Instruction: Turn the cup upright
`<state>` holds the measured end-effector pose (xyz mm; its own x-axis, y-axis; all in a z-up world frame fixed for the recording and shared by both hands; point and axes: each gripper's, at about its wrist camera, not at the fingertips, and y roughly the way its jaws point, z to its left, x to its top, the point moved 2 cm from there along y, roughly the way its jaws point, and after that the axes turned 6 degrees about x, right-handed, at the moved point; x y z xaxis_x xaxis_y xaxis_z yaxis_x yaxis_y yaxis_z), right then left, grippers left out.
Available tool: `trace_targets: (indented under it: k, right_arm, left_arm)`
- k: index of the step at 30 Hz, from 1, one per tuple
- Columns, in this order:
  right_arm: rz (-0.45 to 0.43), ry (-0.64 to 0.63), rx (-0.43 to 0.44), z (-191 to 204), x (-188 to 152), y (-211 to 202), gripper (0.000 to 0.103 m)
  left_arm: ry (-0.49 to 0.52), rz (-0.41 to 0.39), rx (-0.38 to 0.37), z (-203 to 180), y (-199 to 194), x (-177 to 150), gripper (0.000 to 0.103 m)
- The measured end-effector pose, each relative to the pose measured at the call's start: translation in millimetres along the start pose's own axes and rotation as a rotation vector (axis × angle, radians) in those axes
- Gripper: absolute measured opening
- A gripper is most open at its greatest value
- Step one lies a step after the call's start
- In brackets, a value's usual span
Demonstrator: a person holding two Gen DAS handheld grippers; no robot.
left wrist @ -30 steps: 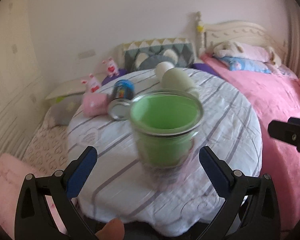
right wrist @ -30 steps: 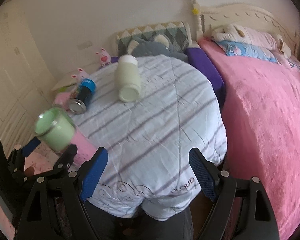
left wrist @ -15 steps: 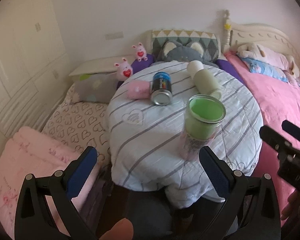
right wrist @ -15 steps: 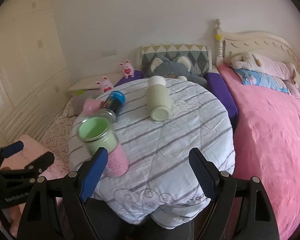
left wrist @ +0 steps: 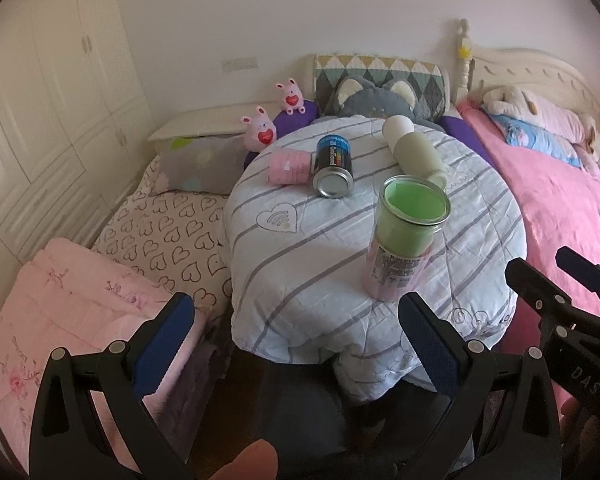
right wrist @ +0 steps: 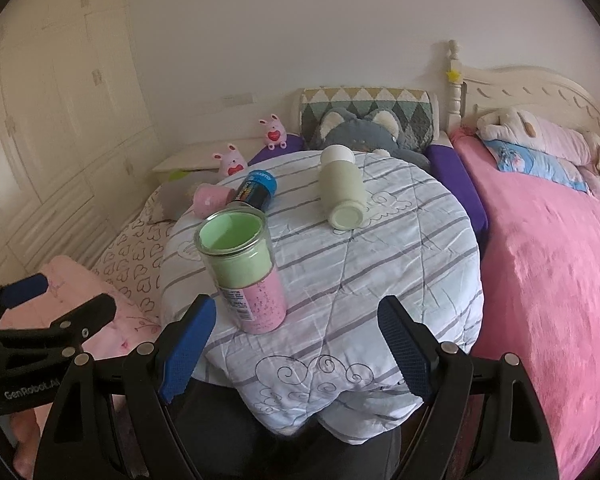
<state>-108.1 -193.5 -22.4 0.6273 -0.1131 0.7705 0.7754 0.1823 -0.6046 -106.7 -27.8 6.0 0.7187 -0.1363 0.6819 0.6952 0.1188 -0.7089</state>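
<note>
A clear cup with a green upper half and pink lower half (left wrist: 404, 236) stands upright, mouth up, near the front of the round table (left wrist: 300, 276) covered in striped cloth. It also shows in the right wrist view (right wrist: 242, 264). My left gripper (left wrist: 296, 344) is open and empty, drawn back in front of the table. My right gripper (right wrist: 296, 344) is open and empty too, back from the table's front edge, with the cup ahead of its left finger.
On the table lie a blue-topped can (left wrist: 334, 166), a small pink cup (left wrist: 288, 166) and a pale green bottle (left wrist: 414, 150) on their sides. A pink bed (left wrist: 560, 200) is on the right, bedding and pillows on the left, plush toys behind.
The left gripper has let go of the cup, which now stands on the table. Both grippers have pulled back from the table.
</note>
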Motion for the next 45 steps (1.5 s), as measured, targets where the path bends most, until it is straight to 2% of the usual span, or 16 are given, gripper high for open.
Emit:
trace_targets:
  k: [28, 34, 41, 45]
  right_arm:
    - [0.02, 0.007, 0.014, 0.3, -1.9, 2.7, 0.085]
    - [0.005, -0.002, 0.015, 4.4, 0.7, 0.4, 0.085]
    - [-0.062, -0.021, 0.017, 13.5, 8.2, -13.7, 0.084]
    - [-0.062, -0.023, 0.018, 15.0, 7.5, -14.6, 0.085]
  left_arm:
    - [-0.03, 0.015, 0.018, 7.6, 0.6, -0.2, 0.103]
    - [-0.039, -0.001, 0.022, 9.8, -3.9, -2.7, 0.103]
    - [-0.028, -0.035, 0.024, 5.8, -11.9, -4.0, 0.103]
    - [-0.02, -0.048, 0.023, 3.2, -15.3, -4.6, 0.103]
